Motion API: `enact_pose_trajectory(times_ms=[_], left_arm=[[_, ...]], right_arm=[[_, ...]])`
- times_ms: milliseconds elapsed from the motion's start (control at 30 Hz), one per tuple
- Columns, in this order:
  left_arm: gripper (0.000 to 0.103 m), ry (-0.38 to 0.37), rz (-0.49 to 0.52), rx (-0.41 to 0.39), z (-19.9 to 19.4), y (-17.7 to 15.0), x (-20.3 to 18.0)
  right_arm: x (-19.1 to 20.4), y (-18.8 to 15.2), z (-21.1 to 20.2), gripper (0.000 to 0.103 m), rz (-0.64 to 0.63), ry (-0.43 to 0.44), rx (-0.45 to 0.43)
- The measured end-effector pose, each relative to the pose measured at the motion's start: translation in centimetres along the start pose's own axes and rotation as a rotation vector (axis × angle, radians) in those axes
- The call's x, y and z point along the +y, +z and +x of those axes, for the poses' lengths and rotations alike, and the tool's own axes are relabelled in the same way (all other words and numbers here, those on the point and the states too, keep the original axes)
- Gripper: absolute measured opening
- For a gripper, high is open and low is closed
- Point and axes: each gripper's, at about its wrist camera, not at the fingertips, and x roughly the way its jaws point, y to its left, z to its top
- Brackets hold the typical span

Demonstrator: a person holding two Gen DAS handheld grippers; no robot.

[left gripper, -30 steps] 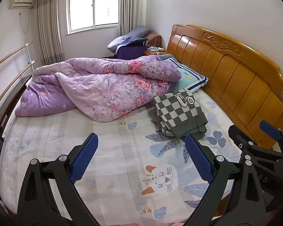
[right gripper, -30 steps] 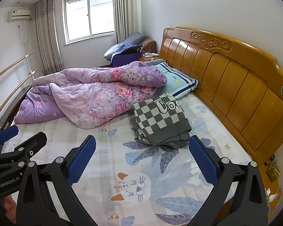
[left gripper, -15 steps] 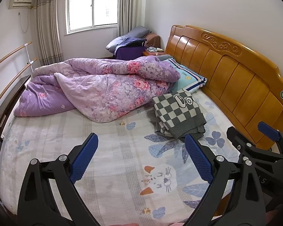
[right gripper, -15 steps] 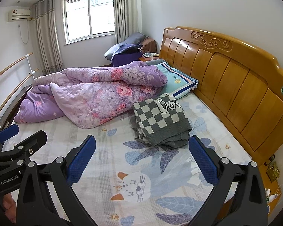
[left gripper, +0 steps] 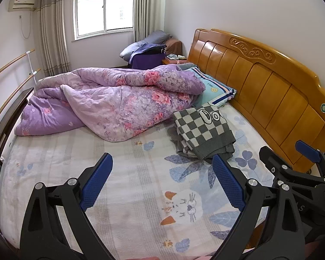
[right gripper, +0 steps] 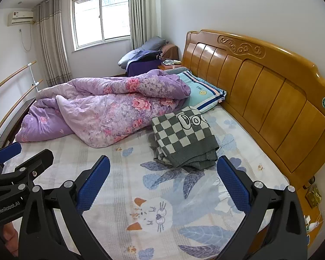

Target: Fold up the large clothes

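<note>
Wooden bedside shelf (right gripper: 312,197) in right view only; checkered sweater (left gripper: 203,130) in both.

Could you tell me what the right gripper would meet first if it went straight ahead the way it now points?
Probably the bedsheet, just short of the folded checkered sweater; the open right gripper holds nothing, though depth is unclear.

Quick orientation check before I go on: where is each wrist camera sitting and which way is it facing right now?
Left wrist: above the bed's near edge, facing the checkered sweater and headboard; shows the open left gripper, with the right gripper at right.
Right wrist: beside it, same heading; shows the open right gripper, the left gripper at left.
Shared: sweater, purple quilt, pillow, window.
</note>
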Motion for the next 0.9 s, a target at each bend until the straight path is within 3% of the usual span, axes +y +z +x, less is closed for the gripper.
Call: enact_pose_trajectory(times_ms=[900], left_arm=[[0.094,-0.002,0.0,0.005,0.09,0.0,0.02]], right_arm=[[0.18,-0.2,0.94,0.095,0.009,0.024,0.023]])
